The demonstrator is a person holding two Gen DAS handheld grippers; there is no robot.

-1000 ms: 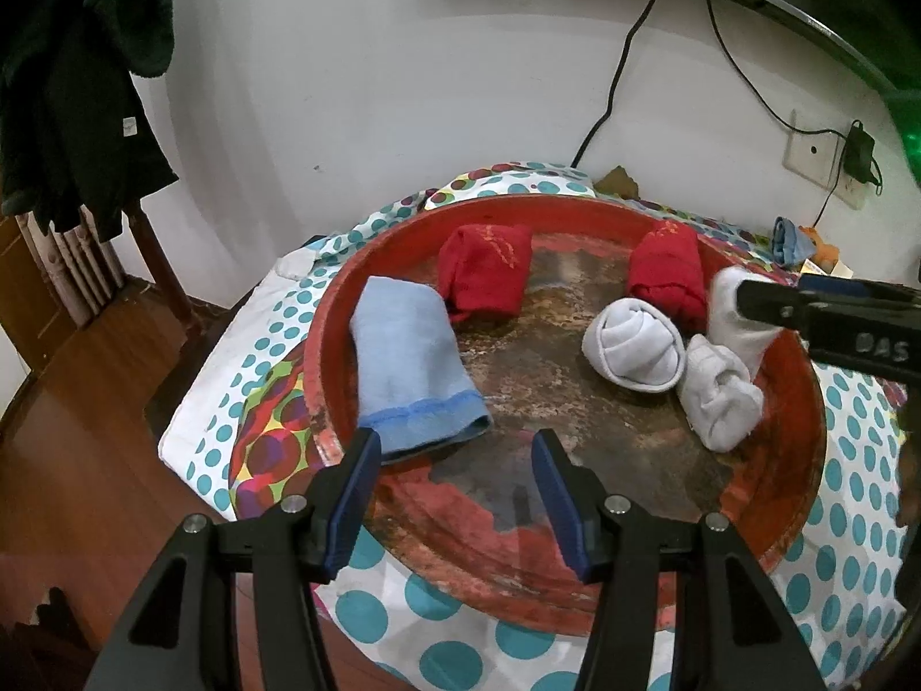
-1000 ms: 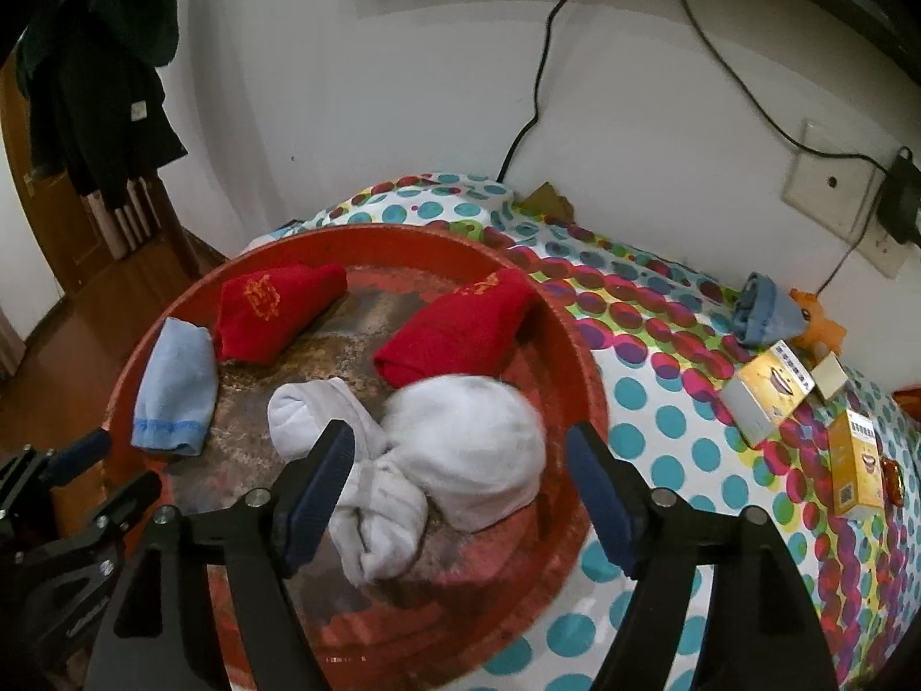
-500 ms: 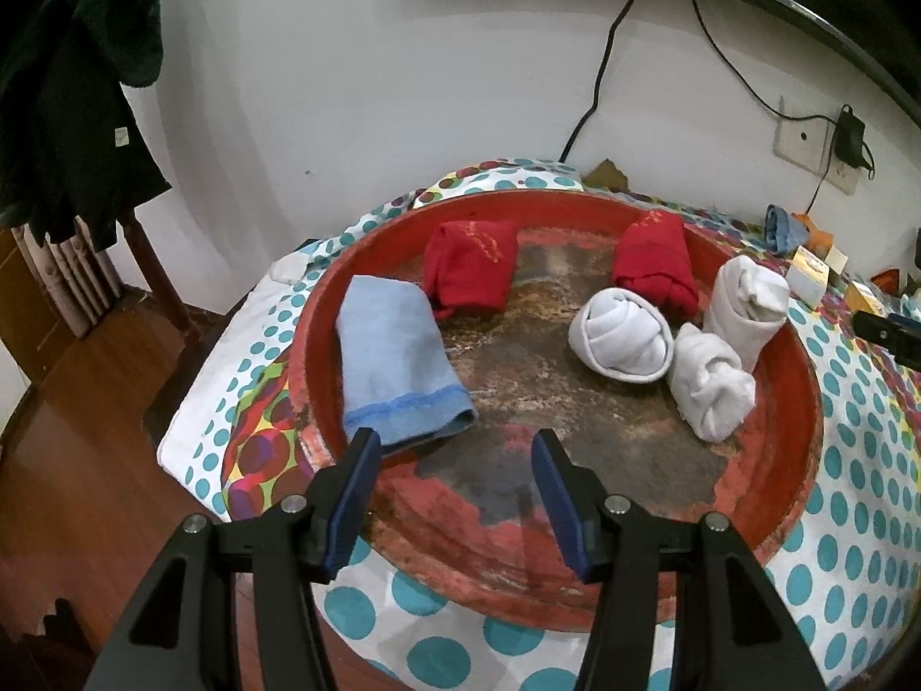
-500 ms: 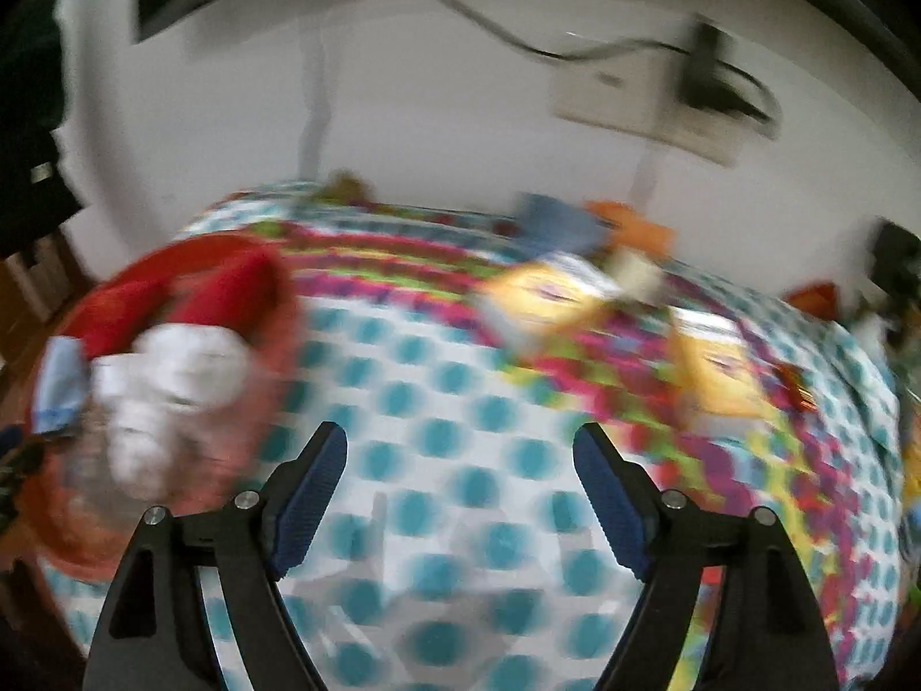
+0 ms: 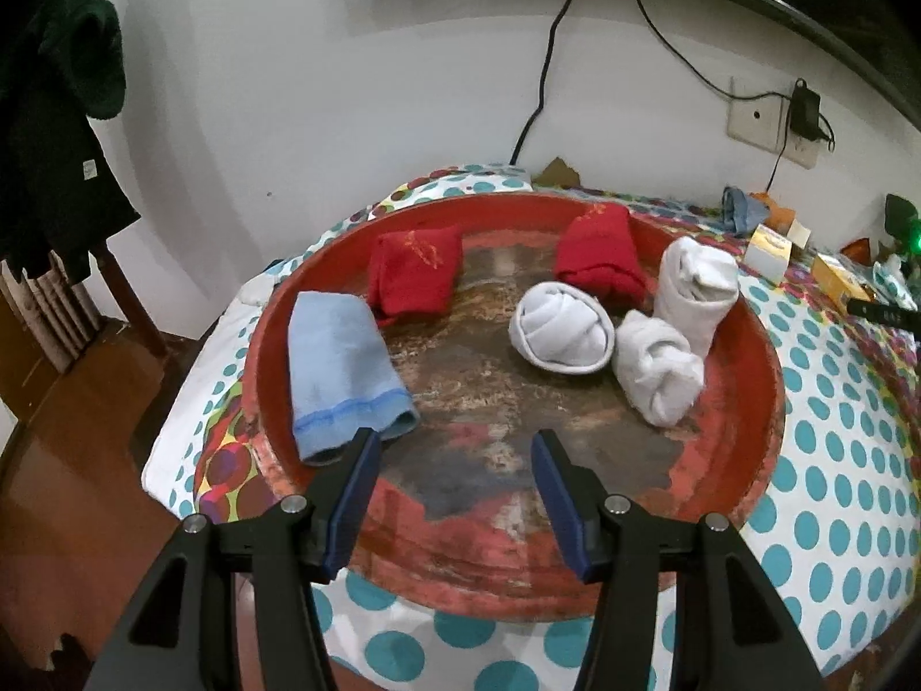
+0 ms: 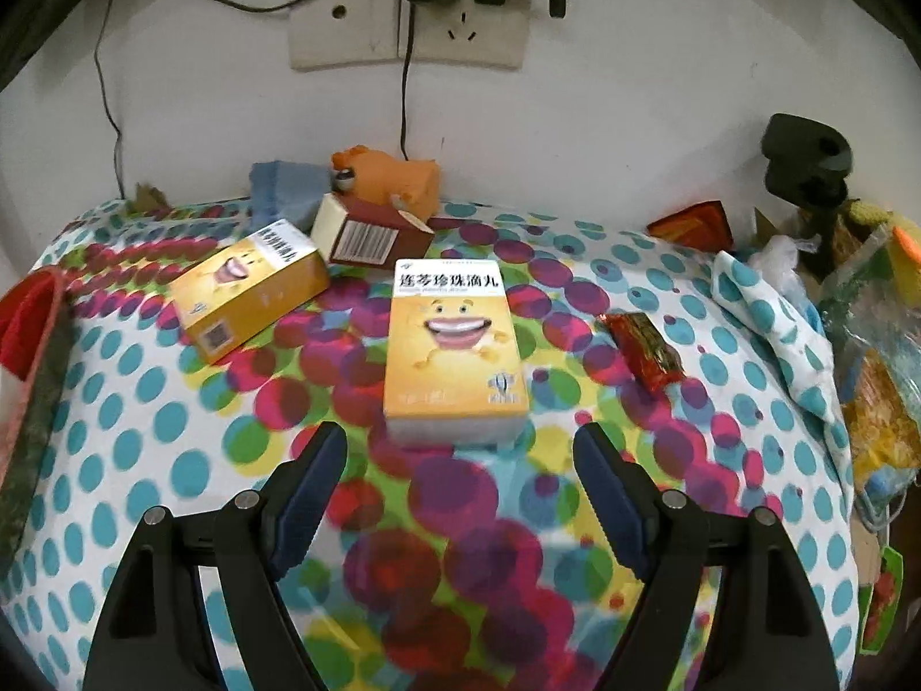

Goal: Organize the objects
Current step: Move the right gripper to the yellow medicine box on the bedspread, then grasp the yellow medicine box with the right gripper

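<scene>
Over the polka-dot table (image 6: pixel 144 432), the right gripper (image 6: pixel 459 463) hangs spread wide, having just opened, empty, lined up on the yellow medicine box (image 6: pixel 455 354), apparently for pickup.

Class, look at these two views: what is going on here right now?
A person is tidying a table with two hand-held grippers. The left gripper hangs open and empty over the red tray, which holds rolled and folded socks. The right gripper, jaws just opened wider and empty, points at the yellow box lying flat on the dotted cloth.
</scene>
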